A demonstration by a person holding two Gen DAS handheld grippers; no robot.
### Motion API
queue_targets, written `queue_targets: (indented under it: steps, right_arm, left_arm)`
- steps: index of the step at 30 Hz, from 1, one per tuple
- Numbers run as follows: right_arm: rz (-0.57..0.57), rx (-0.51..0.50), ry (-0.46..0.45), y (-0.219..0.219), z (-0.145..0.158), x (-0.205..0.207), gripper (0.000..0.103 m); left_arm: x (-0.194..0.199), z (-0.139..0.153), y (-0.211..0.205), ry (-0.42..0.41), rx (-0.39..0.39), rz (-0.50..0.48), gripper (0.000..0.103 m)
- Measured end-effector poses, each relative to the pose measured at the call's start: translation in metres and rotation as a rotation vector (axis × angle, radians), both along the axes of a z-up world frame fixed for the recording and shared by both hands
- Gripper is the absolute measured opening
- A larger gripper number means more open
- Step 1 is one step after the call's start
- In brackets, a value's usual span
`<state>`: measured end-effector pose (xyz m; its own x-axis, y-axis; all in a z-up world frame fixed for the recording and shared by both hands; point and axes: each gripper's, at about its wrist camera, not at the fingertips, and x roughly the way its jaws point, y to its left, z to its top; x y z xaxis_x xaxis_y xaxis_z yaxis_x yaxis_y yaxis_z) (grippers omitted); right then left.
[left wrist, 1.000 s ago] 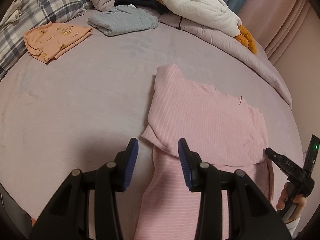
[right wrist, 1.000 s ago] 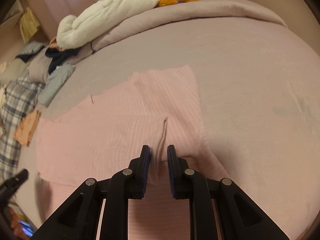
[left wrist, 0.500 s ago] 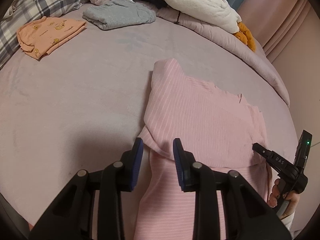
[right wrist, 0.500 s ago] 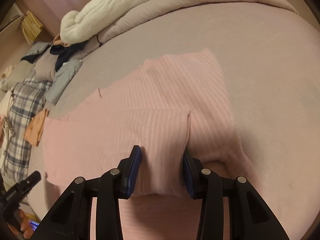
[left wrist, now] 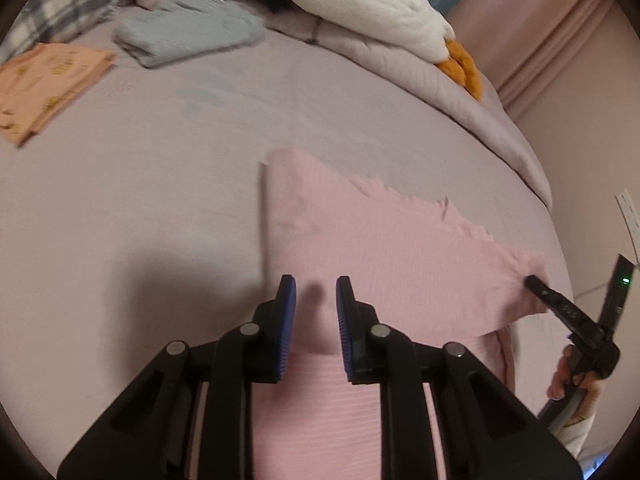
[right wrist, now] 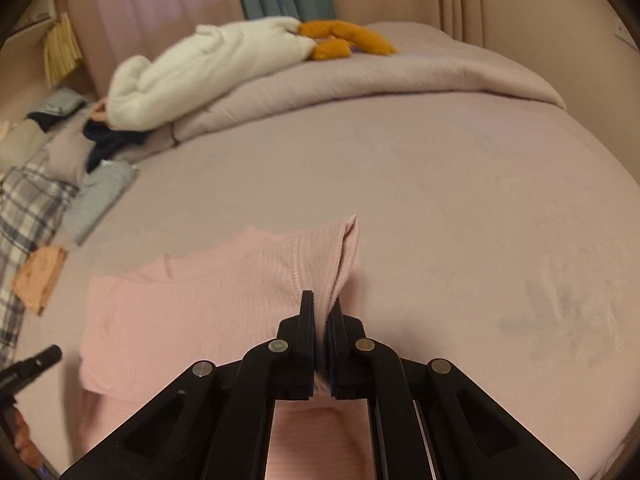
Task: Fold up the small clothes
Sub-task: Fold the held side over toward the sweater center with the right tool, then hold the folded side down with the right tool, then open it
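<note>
Two black grippers worked a ribbed, pink striped knit garment [left wrist: 384, 248] lying partly folded on the near part of the smooth mauve bedsheet [left wrist: 160, 184]. The left gripper [left wrist: 316, 312] hovered over the fabric, jaws narrowly parted, gripping nothing. The right gripper [right wrist: 320, 320] pinched a raised fold. Farther left lay a folded peach printed top [left wrist: 48, 84] and a folded grey-blue garment [left wrist: 188, 32]; a fluffy white plush [right wrist: 200, 68] rested far back.
</note>
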<state>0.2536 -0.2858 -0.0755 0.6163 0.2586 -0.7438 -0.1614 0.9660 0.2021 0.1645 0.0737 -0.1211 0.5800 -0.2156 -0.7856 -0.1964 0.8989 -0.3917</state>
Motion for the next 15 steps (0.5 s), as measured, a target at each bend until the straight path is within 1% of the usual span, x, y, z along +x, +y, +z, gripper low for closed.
queue_targets:
  steps: [2, 4, 6, 10, 15]
  right_arm:
    - [-0.009, -0.007, 0.03, -0.002, -0.011, 0.005, 0.006]
    - [-0.014, -0.032, 0.048, 0.001, -0.019, 0.007, 0.006]
    - [-0.018, -0.048, 0.063, 0.002, -0.027, 0.006, 0.006]
    - [-0.028, -0.061, 0.072, 0.002, -0.033, 0.004, 0.006]
    - [-0.029, -0.088, 0.086, 0.004, -0.042, 0.007, 0.006]
  left_arm:
    - [0.01, -0.009, -0.007, 0.027, 0.008, -0.014, 0.017]
    - [0.019, -0.023, -0.012, 0.066, 0.05, -0.014, 0.015]
    - [0.023, -0.032, -0.015, 0.092, 0.084, -0.016, 0.01]
    - [0.026, -0.037, -0.018, 0.092, 0.131, -0.019, 0.011]
    - [0.025, -0.043, -0.012, 0.098, 0.112, -0.001, 0.009]
